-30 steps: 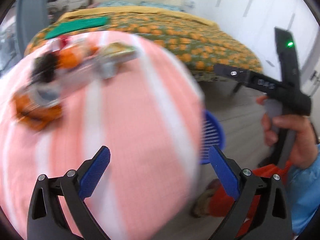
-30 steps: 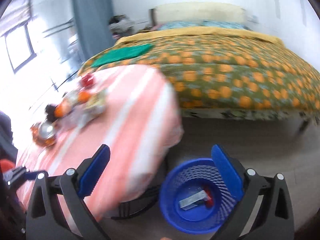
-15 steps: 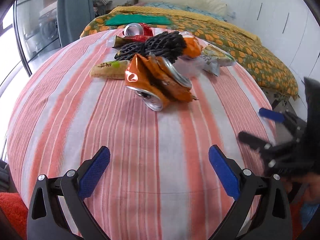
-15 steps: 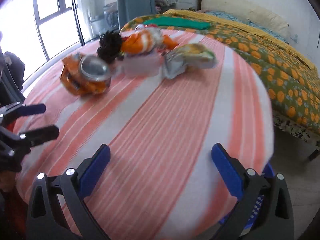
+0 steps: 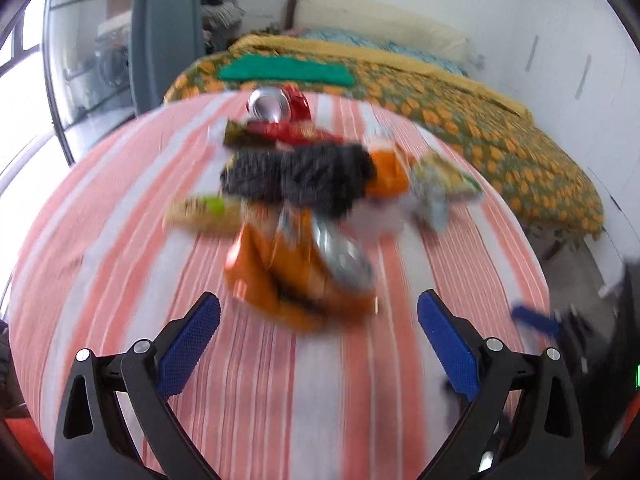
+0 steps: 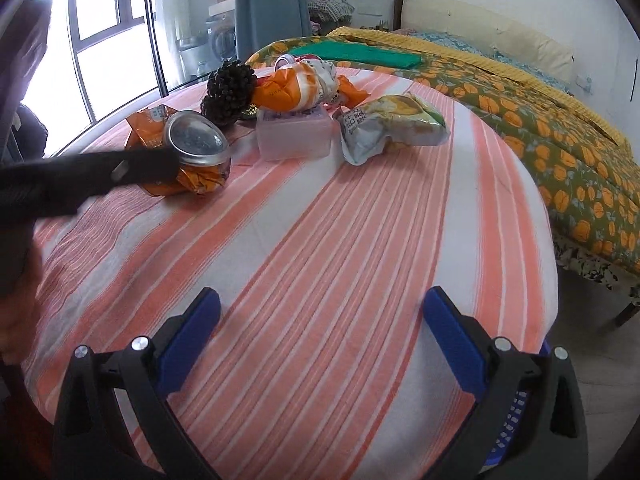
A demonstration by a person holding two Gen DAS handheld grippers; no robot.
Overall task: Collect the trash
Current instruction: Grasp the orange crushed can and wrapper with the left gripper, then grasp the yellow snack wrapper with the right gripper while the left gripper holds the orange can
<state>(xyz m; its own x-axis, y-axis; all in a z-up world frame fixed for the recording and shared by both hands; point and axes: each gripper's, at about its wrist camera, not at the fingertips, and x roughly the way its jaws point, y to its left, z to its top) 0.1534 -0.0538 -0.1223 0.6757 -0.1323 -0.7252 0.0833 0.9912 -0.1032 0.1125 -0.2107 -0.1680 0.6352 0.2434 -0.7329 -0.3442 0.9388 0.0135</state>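
A pile of trash lies on the round striped table [image 6: 320, 240]. Nearest my left gripper [image 5: 318, 320] is a crushed orange can [image 5: 296, 268], lying just ahead of its open, empty jaws; the same can [image 6: 192, 156] shows in the right wrist view with the left gripper's dark finger beside it. Behind it lie a black scrubby lump [image 6: 228, 90], an orange wrapper [image 6: 288, 88], a clear plastic box [image 6: 294, 136], a pale snack bag [image 6: 392, 126] and a red can [image 5: 280, 104]. My right gripper [image 6: 320, 316] is open and empty over the bare near part of the table.
A bed with an orange-patterned cover [image 6: 540, 108] stands behind and right of the table. A blue basket's rim [image 6: 516, 412] peeks out below the table edge at the right. Windows [image 6: 100, 40] are at the left.
My left gripper has moved forward to the orange can. My right gripper has swung from over the floor basket to over the table. Both stay open.
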